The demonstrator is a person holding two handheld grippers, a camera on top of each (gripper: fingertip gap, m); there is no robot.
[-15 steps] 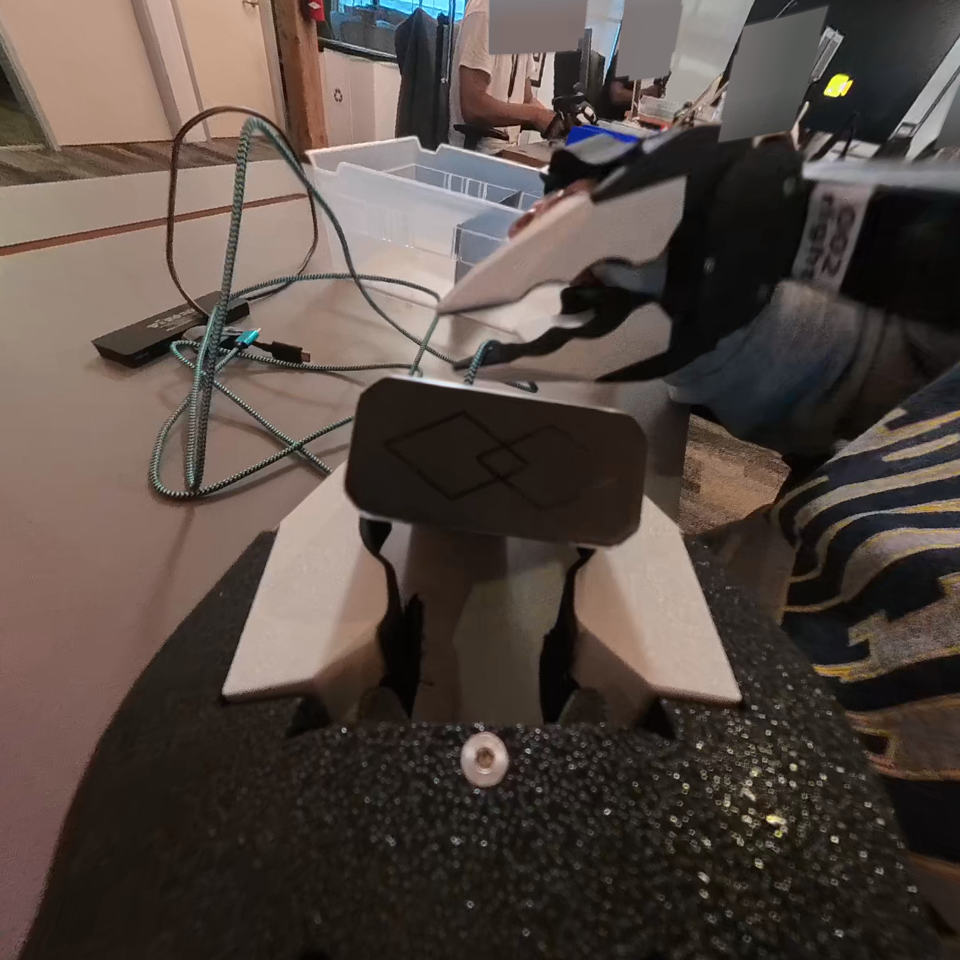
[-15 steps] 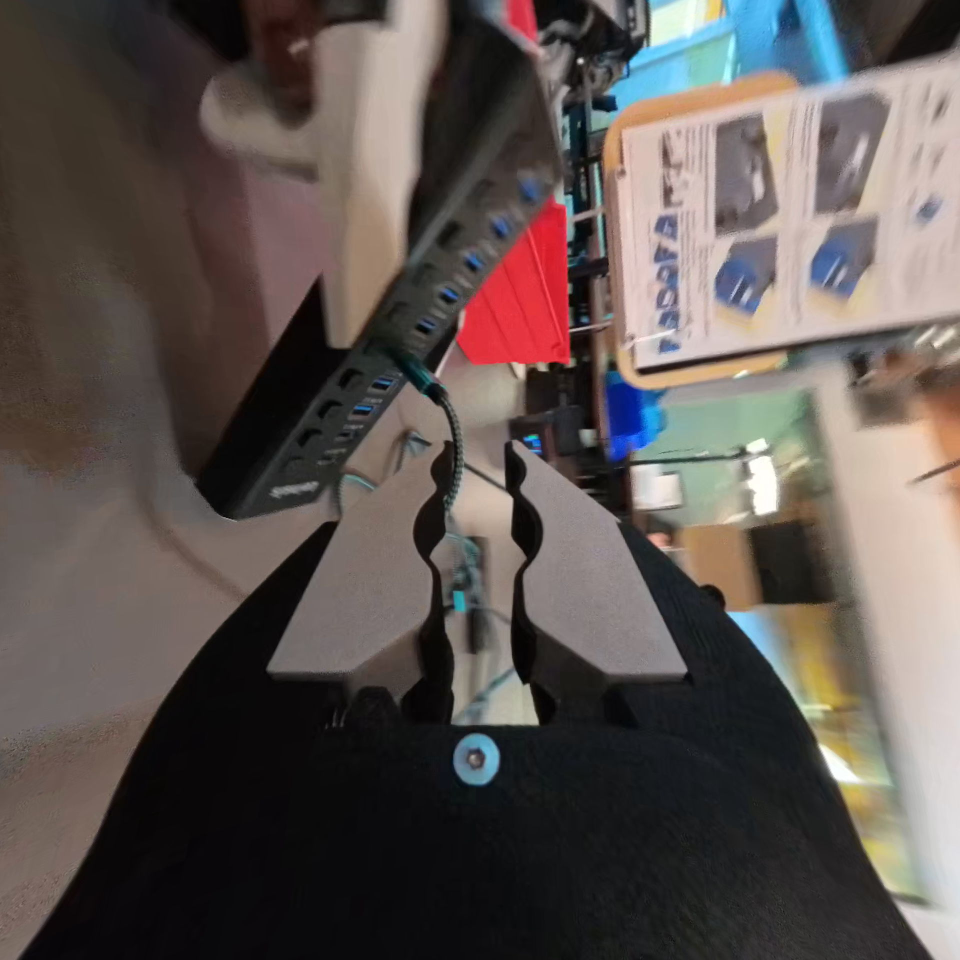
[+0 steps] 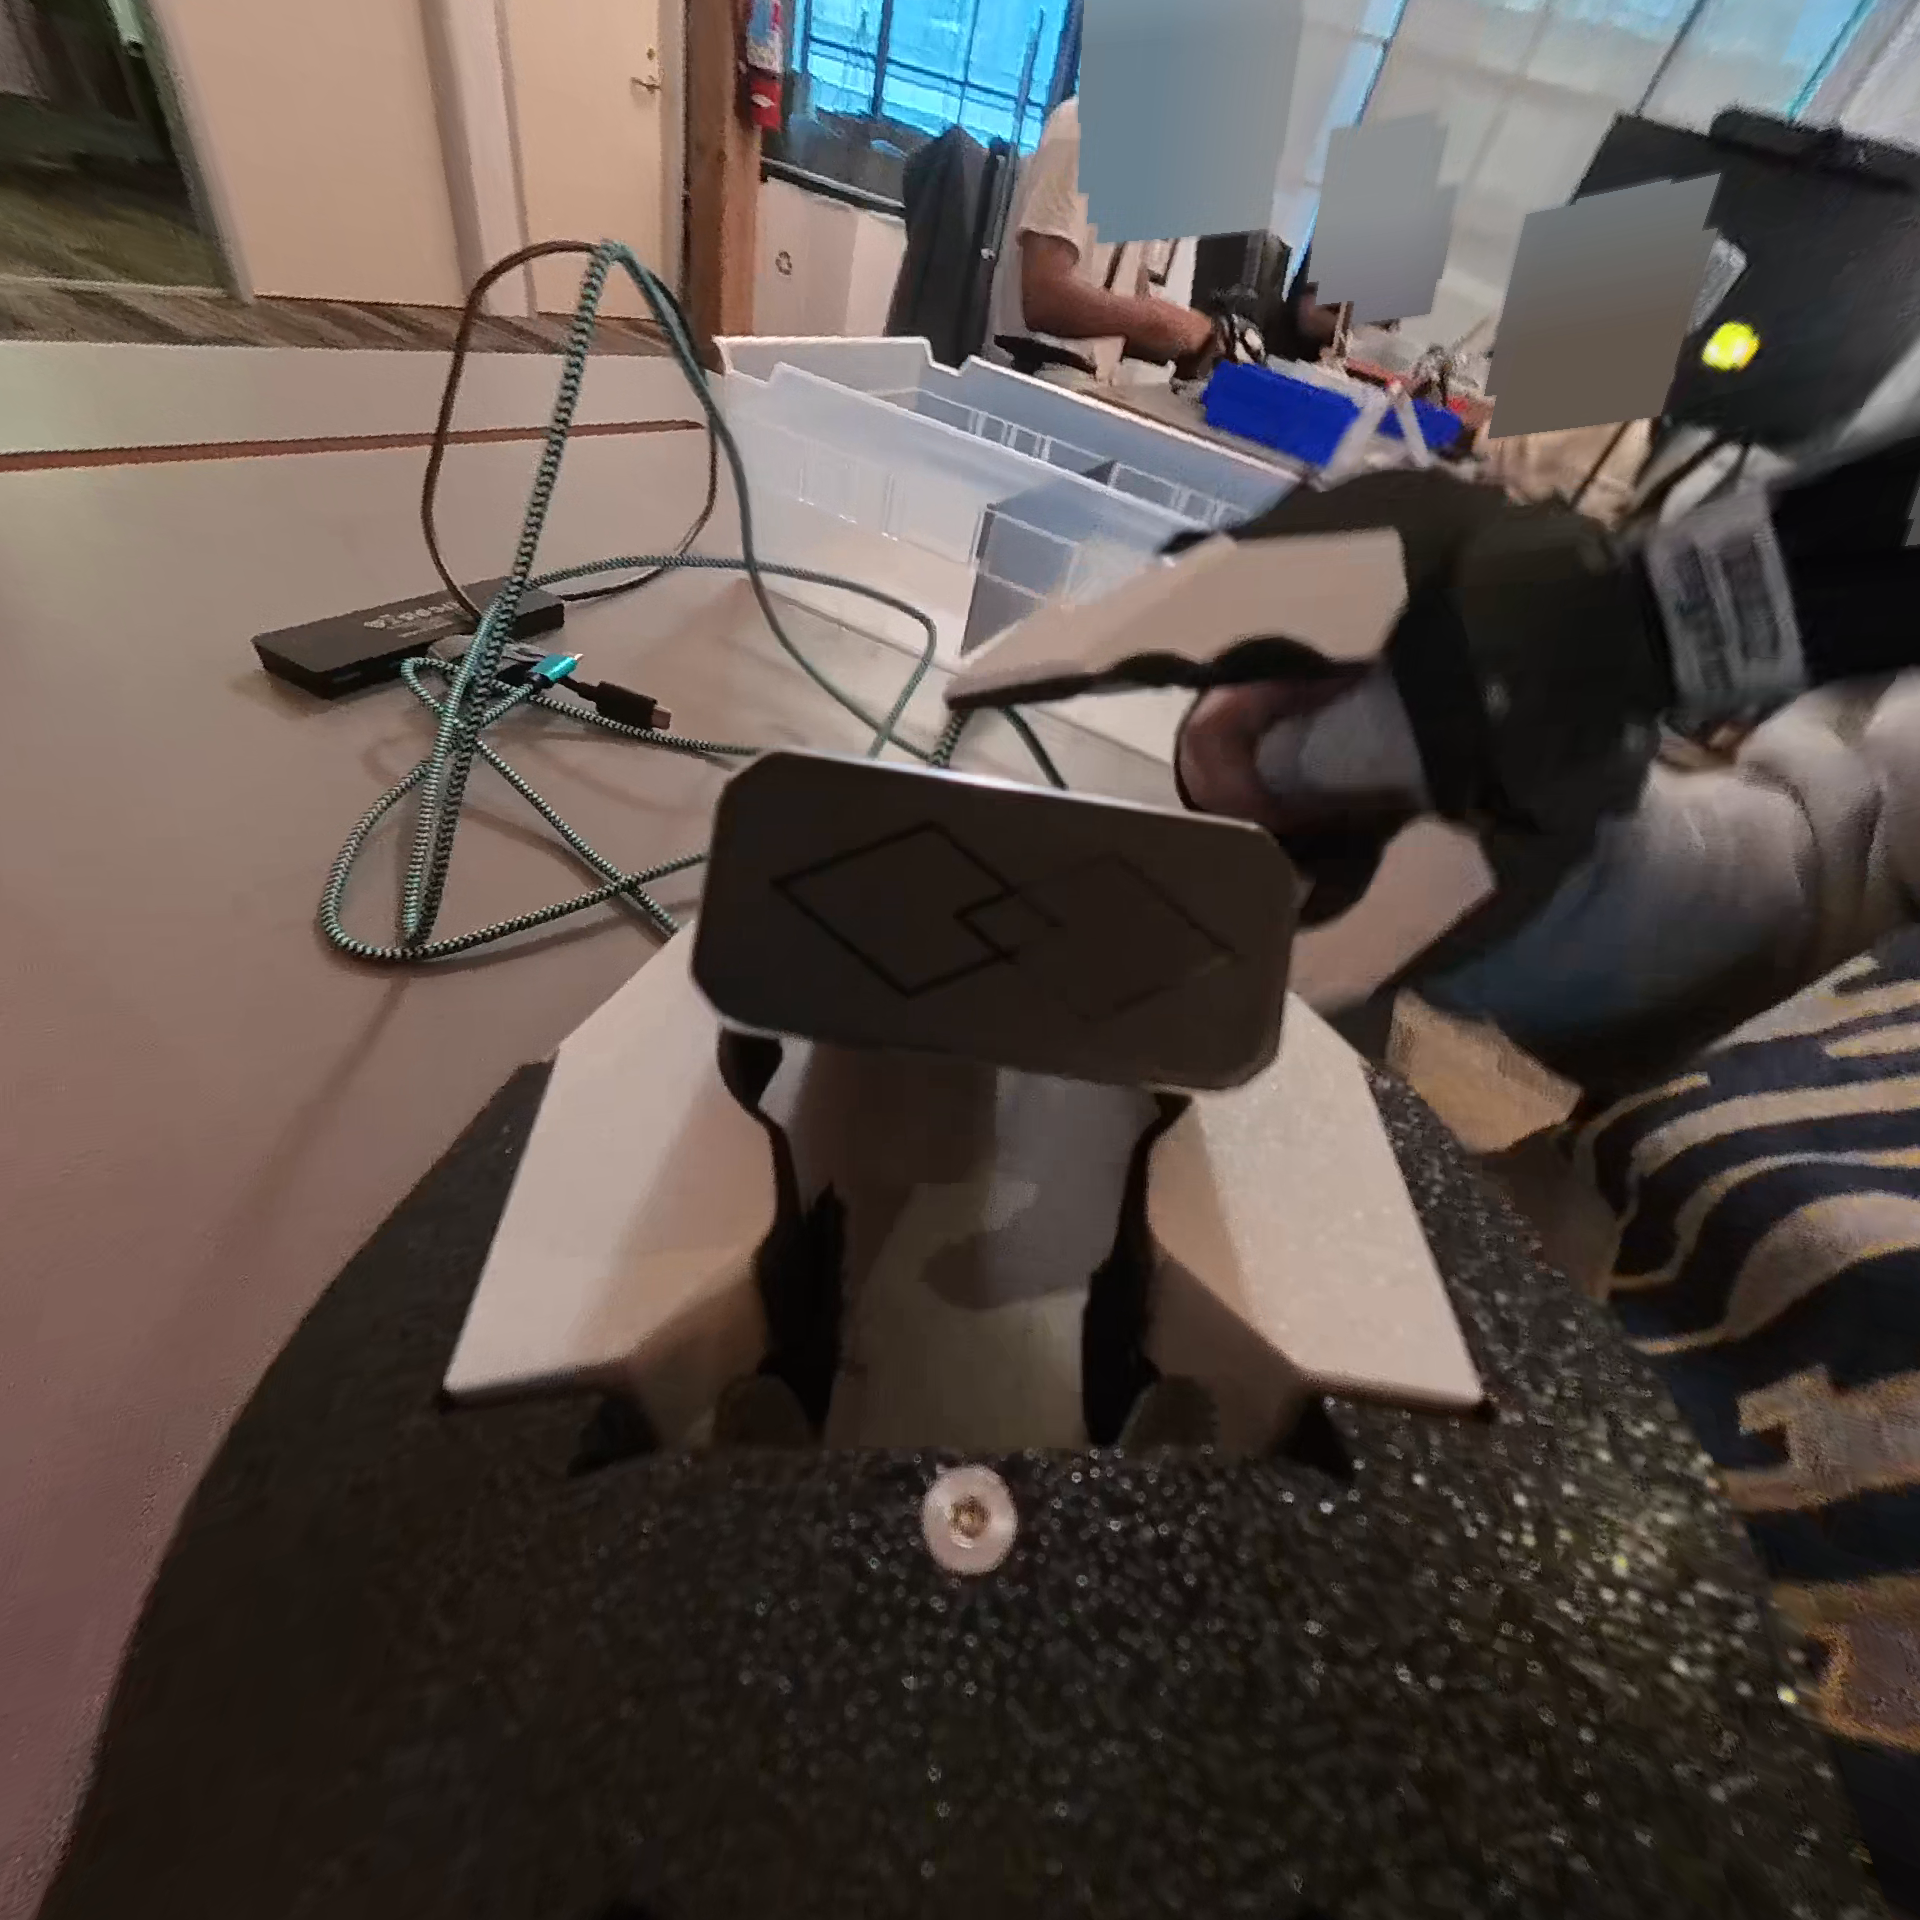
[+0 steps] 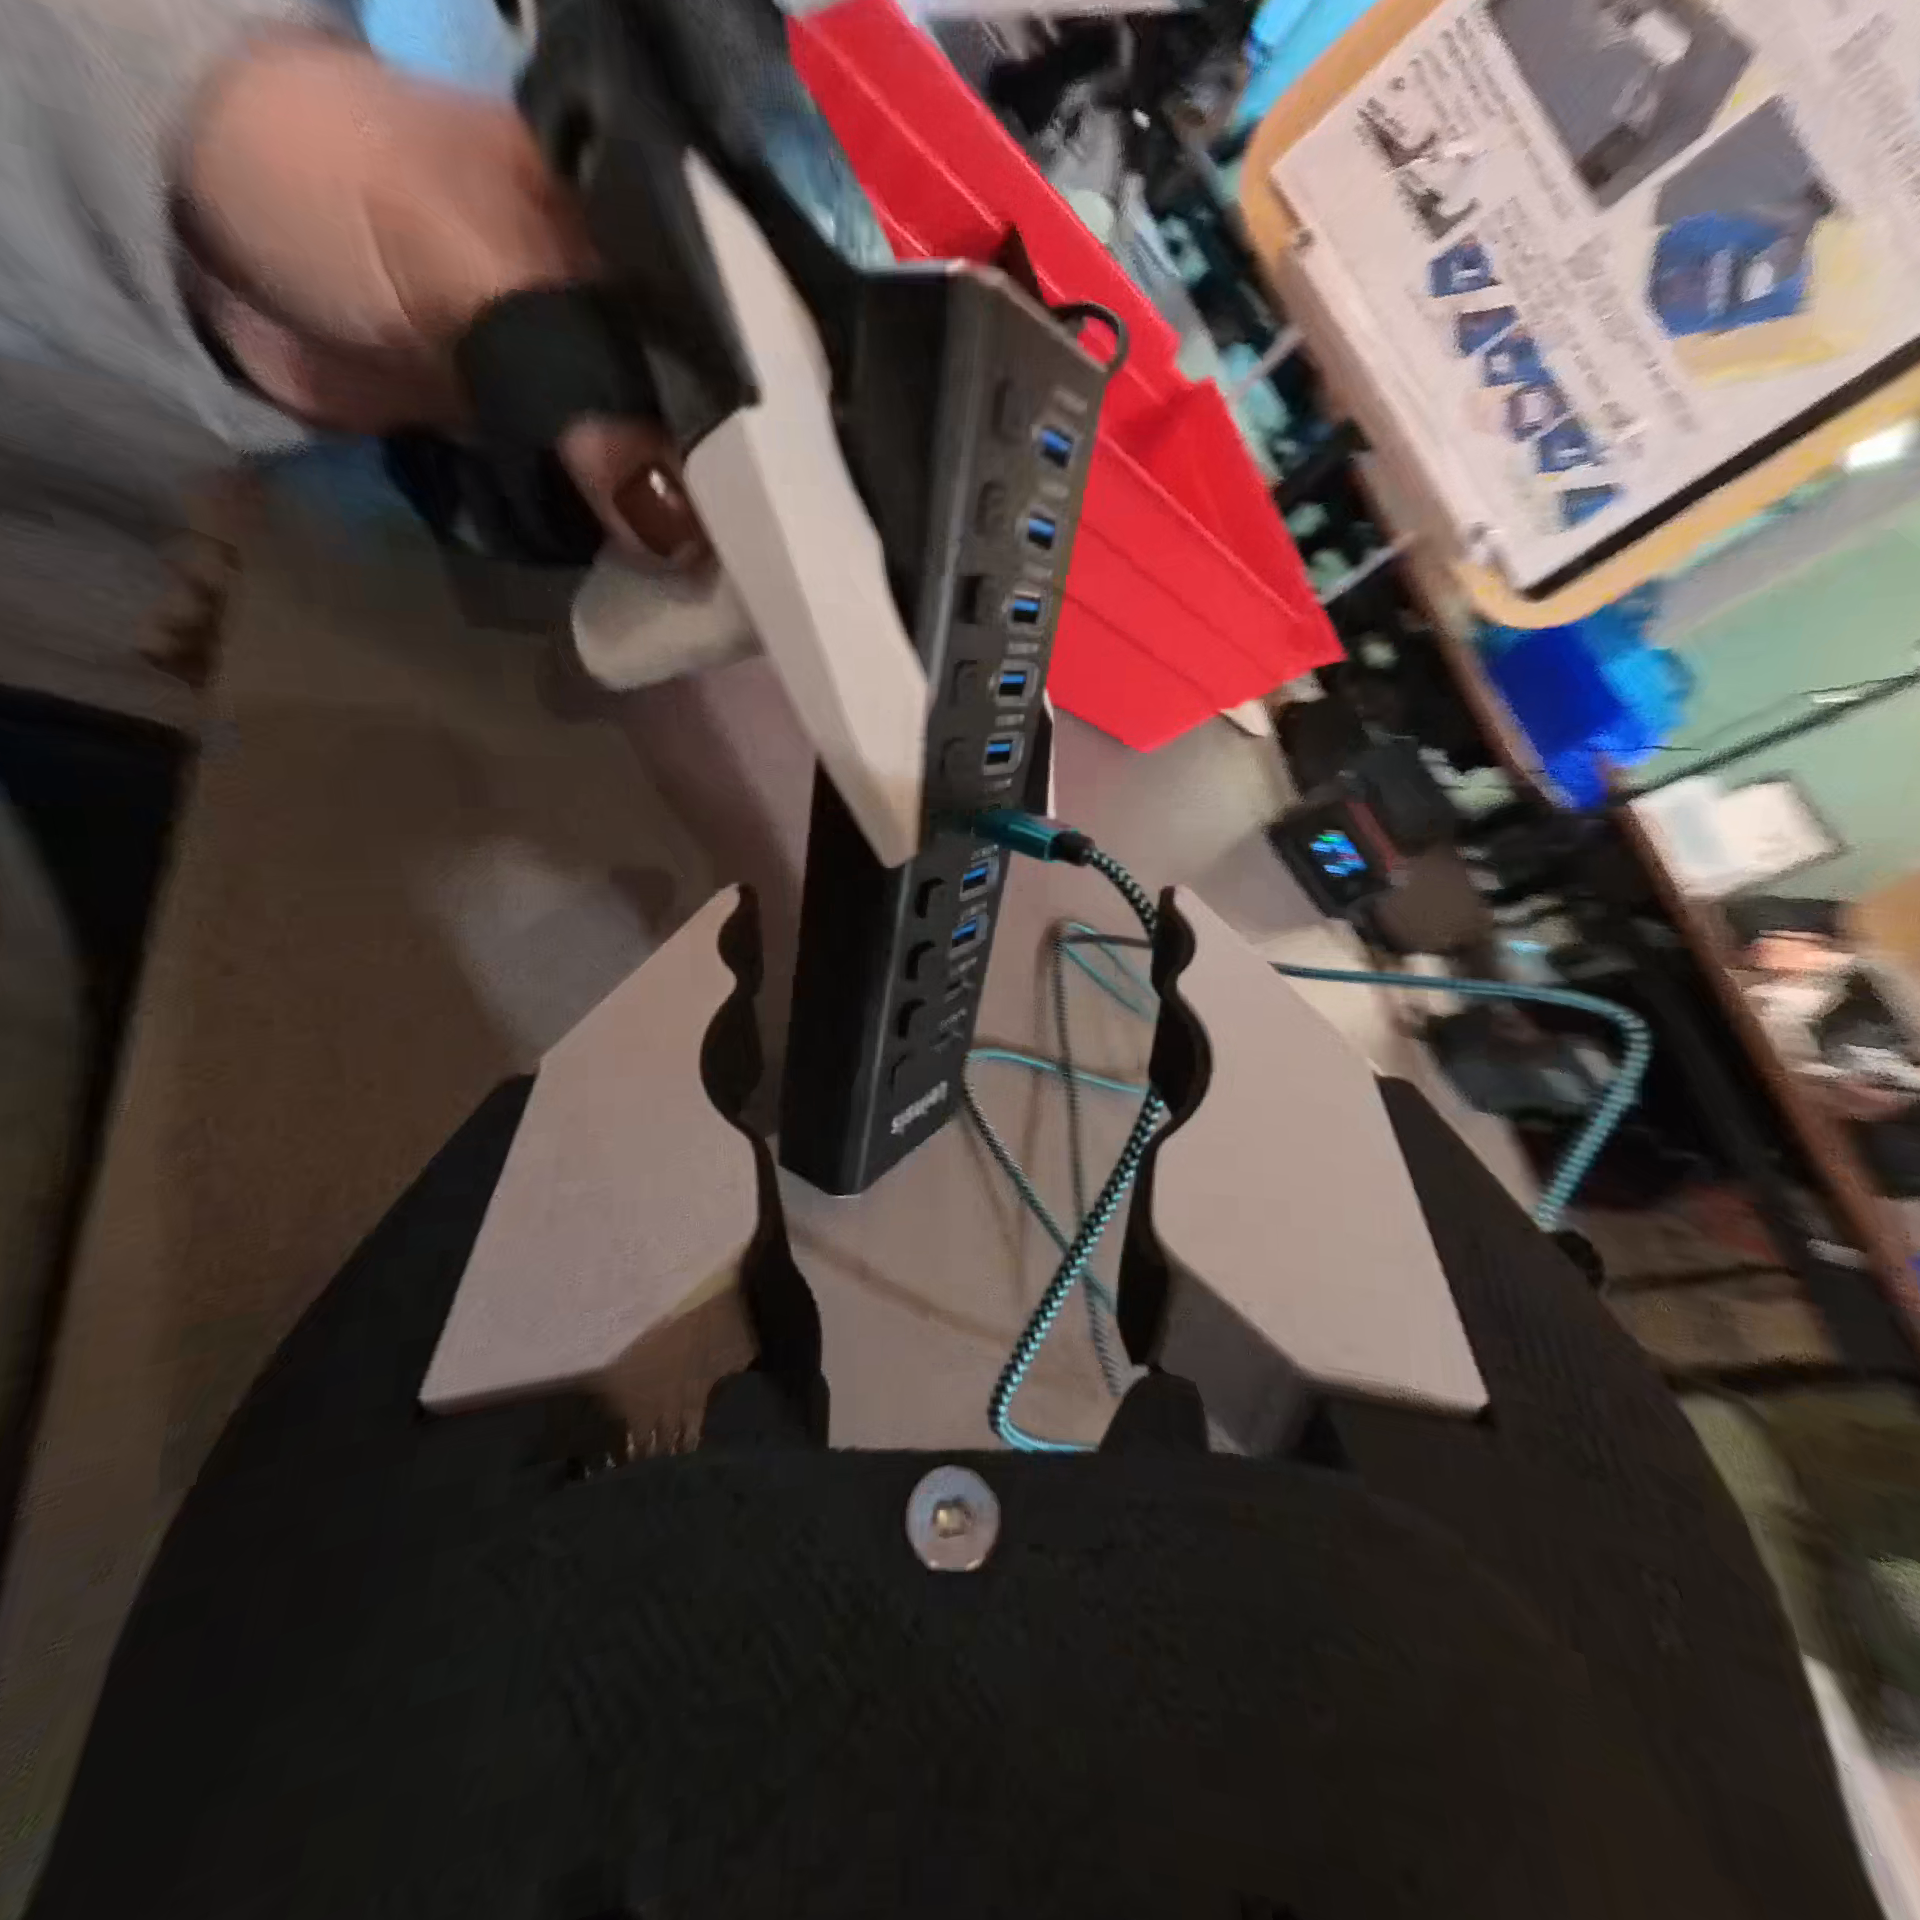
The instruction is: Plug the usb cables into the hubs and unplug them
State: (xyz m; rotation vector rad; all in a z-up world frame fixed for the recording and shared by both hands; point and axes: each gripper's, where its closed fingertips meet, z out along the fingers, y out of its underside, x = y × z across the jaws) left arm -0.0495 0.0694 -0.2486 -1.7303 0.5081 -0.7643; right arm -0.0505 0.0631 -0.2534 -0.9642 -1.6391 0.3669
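This looks like a shared office turned lab or workshop. A long pale table [image 3: 156, 831] carries tangled braided cables [image 3: 447, 748], a flat black hub [image 3: 405, 634] and a clear plastic divided bin [image 3: 935, 436]. Far across it a person sits at a desk beside a blue bin [image 3: 1278, 410]. Patterned carpet [image 3: 1766, 1195] covers the floor on the right, and a door [image 3: 582, 156] and big windows stand at the far wall. Elsewhere are red bins [image 4: 1143, 499], cluttered shelves and a clipboard of printed sheets [image 4: 1621, 260].
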